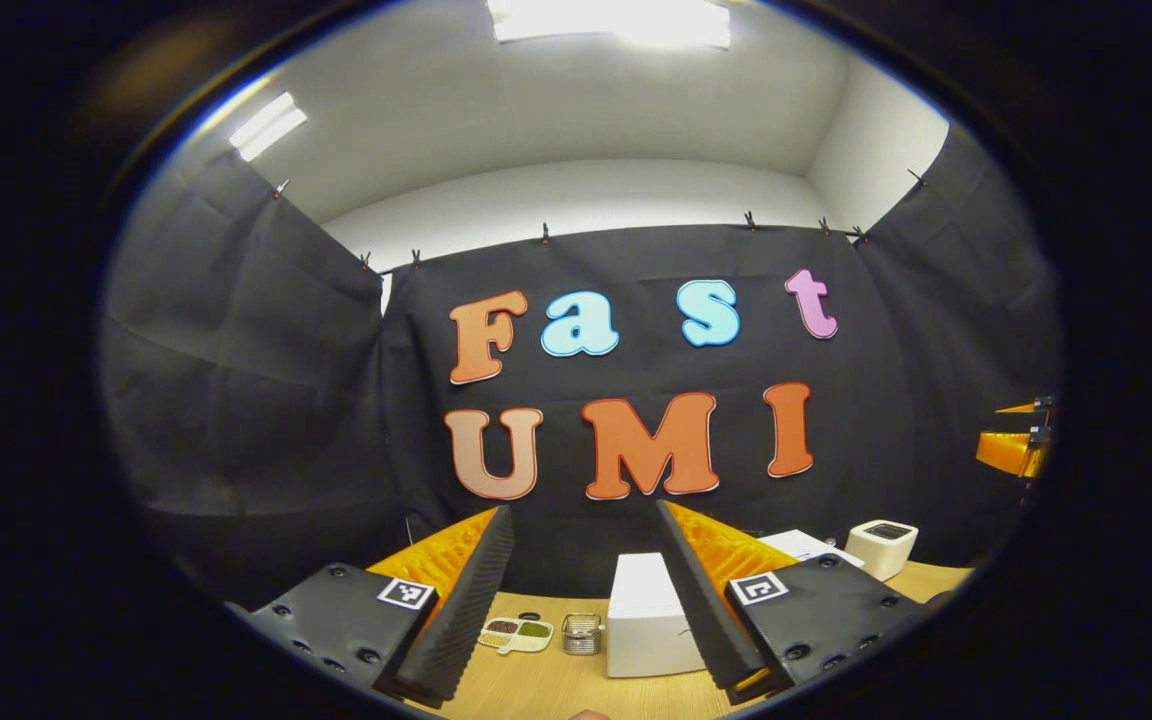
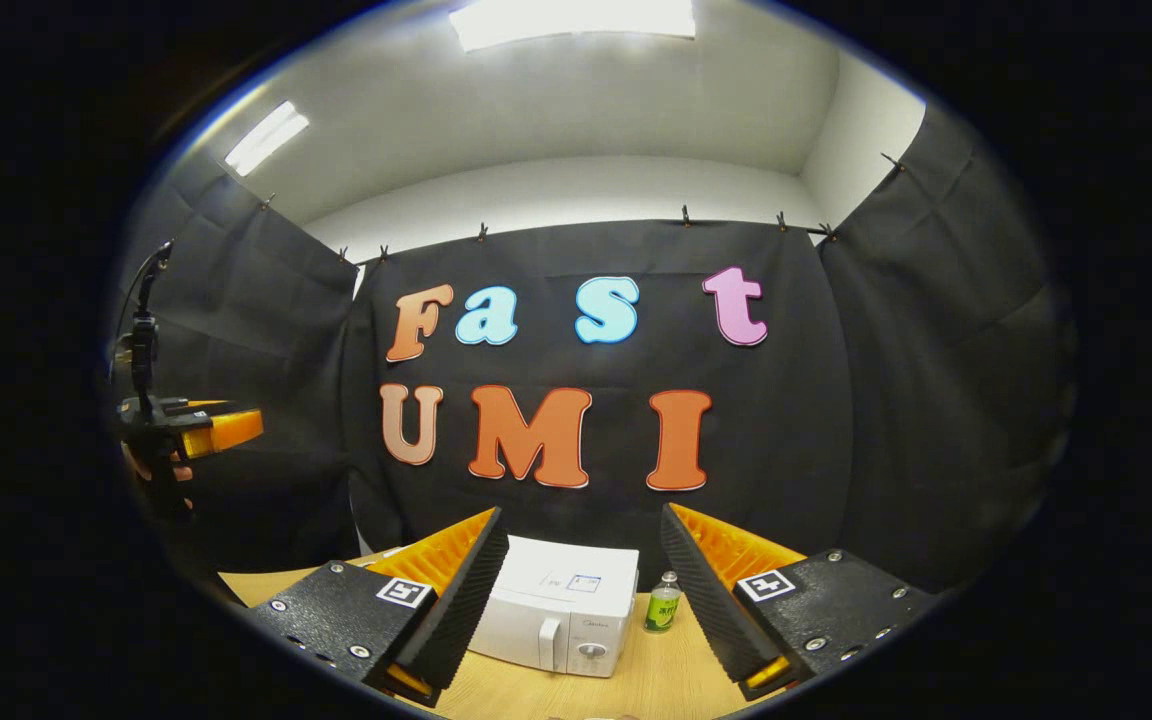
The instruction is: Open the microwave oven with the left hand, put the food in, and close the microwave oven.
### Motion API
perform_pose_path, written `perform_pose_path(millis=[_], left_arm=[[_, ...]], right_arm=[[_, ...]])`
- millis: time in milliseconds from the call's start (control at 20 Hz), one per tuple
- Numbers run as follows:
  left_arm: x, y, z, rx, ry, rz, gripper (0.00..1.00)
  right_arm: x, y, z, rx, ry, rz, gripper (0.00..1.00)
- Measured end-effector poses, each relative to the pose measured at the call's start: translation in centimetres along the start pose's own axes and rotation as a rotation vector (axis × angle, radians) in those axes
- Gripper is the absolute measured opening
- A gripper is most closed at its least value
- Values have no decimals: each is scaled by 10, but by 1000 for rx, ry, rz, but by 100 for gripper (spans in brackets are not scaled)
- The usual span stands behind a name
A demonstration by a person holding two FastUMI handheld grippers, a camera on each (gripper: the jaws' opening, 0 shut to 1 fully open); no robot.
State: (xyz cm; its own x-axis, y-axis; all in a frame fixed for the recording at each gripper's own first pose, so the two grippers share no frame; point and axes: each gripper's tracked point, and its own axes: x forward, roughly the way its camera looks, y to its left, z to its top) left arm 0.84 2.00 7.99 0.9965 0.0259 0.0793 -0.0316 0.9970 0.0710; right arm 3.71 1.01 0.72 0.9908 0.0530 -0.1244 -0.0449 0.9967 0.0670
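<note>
Both grippers, left gripper [image 1: 581,590] and right gripper [image 2: 584,590], hang spread and empty, well above the wooden table [image 2: 656,685]. White microwave oven [image 2: 556,610] sits closed ahead. Food tray [image 1: 516,633] lies apart. Risk: the handle is small, so a left-hand grab could slip. Tray contents are too small to identify.

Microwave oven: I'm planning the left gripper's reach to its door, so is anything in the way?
Nothing visible does. The left gripper is open above the table, and the microwave oven lies straight ahead between its fingers.
</note>
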Motion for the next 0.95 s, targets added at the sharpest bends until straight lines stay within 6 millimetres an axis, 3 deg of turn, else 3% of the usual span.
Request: perform_pose_path(millis=[100,150,200,250,350,400,500,650,700,900,950], left_arm=[[1,-3,12,-34,-8,-19,87],[3,3,18,-18,-14,-7,95],[5,7,21,-7,-24,5,94],[5,2,18,-4,-9,-11,93],[1,-15,3,-18,27,-47,92],[3,-15,-2,-18,40,-48,88],[4,-21,-11,-20,64,-63,92],[2,-26,-14,-4,69,-67,90],[2,-28,-16,-3,68,-67,98],[-4,-39,-23,-2,75,-72,93],[-3,-41,-26,-8,75,-70,94]], right_arm=[[0,2,9,0,-4,7,95],[0,3,12,-3,-6,11,100],[0,4,14,-6,-12,15,100],[1,5,19,-9,-18,15,95],[-2,4,20,-12,-26,15,95],[-3,3,19,-12,-28,16,100],[-3,3,17,-17,-26,18,95],[-1,0,17,-22,-24,12,96],[-1,-1,18,-18,-27,11,96],[-5,-5,18,-3,-24,12,100],[-5,-6,18,-7,-25,11,96]])
